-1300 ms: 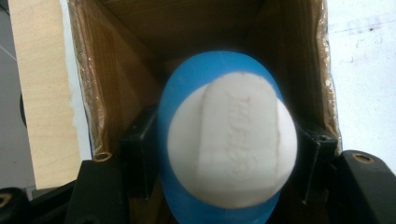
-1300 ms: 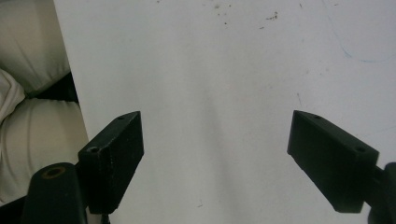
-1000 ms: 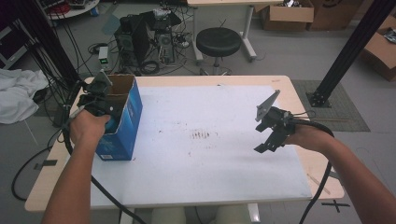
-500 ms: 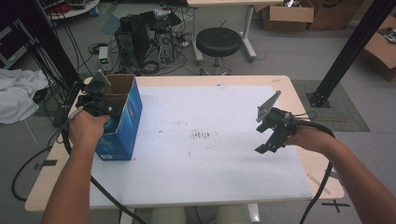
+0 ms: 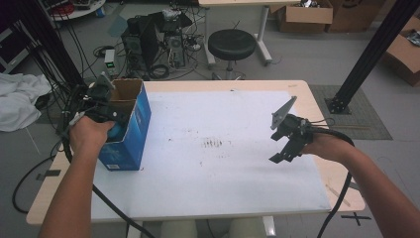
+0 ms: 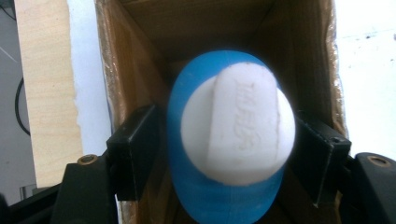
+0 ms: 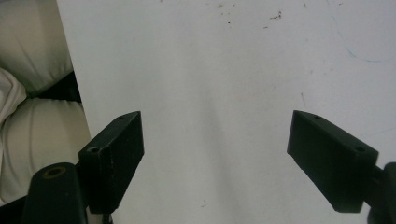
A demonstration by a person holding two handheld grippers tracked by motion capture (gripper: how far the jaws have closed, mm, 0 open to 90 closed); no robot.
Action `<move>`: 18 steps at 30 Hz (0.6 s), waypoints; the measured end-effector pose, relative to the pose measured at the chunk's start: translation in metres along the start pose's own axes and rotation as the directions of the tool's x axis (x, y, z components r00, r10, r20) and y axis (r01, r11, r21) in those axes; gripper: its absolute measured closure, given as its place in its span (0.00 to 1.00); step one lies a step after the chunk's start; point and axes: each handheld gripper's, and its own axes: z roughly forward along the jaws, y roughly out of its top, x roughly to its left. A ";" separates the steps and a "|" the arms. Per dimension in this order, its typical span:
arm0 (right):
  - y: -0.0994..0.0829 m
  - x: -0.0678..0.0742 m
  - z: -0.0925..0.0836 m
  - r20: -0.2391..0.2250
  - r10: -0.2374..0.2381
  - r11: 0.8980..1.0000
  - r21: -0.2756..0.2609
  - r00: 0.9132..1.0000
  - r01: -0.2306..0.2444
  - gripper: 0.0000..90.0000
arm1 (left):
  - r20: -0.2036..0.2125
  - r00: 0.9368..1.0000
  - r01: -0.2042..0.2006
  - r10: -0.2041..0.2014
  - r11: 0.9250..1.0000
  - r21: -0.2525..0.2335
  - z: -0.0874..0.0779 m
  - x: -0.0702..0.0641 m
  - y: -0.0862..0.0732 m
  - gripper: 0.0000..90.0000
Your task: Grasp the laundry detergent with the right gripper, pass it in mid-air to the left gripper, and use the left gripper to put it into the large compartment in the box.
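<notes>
Near edge of high view: two forearms cut off by frame bottom. Left gripper (image 5: 101, 106) mostly hidden behind own hand and box wall; in left gripper view (image 6: 229, 140) jaws flank one blue bottle (image 6: 219, 196) with white cap (image 6: 238, 126), bottle mouth-up inside one open blue cardboard box (image 5: 130, 134). Jaws just been opening, bottle between them; small gap at left jaw, right jaw hard to judge, pads seemingly off it. Bottle bottom cut off, lettering on cap blurred. Box at left side of tabletop (image 5: 218, 198), base out of sight in gripper view.

Right gripper (image 5: 283, 151) well apart, over right side of tabletop, jaws wide, nothing between (image 7: 215, 158).

Beyond tabletop: one black stool (image 5: 232, 44), computer tower (image 5: 141, 34) in cable tangle, white cloth (image 5: 17, 101) cut off at left, cardboard boxes (image 5: 302, 15) partly out of frame.
</notes>
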 end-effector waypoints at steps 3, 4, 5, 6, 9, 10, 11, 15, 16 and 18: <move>0.001 0.001 0.000 0.001 -0.001 1.000 0.002 1.000 0.001 0.21 | 0.009 1.000 0.000 0.000 1.000 -0.008 -0.003 0.000 0.000 0.34; 0.001 0.001 0.000 0.001 -0.001 1.000 0.002 1.000 0.001 0.21 | 0.009 1.000 0.000 0.000 1.000 -0.008 -0.003 0.000 0.000 0.34; 0.002 0.001 0.000 0.001 -0.004 1.000 0.001 1.000 0.004 0.21 | 0.010 1.000 0.002 -0.002 1.000 -0.017 -0.006 0.000 0.001 0.34; 0.002 0.001 0.000 0.001 -0.005 1.000 0.000 1.000 0.005 0.21 | 0.010 1.000 0.004 -0.004 1.000 -0.020 -0.008 0.000 0.001 0.34; 0.003 0.002 -0.001 0.001 -0.006 1.000 0.000 1.000 0.006 0.21 | 0.006 1.000 -0.005 0.005 1.000 -0.023 -0.013 -0.001 0.002 0.34; 0.003 0.003 -0.001 0.001 -0.005 1.000 0.000 1.000 0.005 0.21 | 0.006 1.000 -0.005 0.005 1.000 -0.023 -0.013 -0.001 0.002 0.34; 0.002 0.003 -0.001 0.002 -0.005 1.000 -0.002 1.000 0.005 0.21 | 0.003 1.000 -0.008 0.008 1.000 -0.026 -0.017 -0.002 0.003 0.34; 0.001 0.003 -0.003 0.004 -0.007 1.000 -0.005 1.000 0.007 0.21 | -0.002 1.000 -0.026 0.026 0.999 -0.042 -0.027 -0.004 0.005 0.33; 0.001 0.004 -0.003 0.006 -0.004 1.000 -0.004 1.000 0.004 0.21 | -0.002 0.999 -0.034 0.034 0.998 -0.044 -0.030 -0.005 0.006 0.33; 0.001 0.004 -0.004 0.007 -0.003 1.000 -0.005 1.000 0.003 0.21 | -0.001 0.999 -0.040 0.040 0.998 -0.050 -0.033 -0.007 0.007 0.33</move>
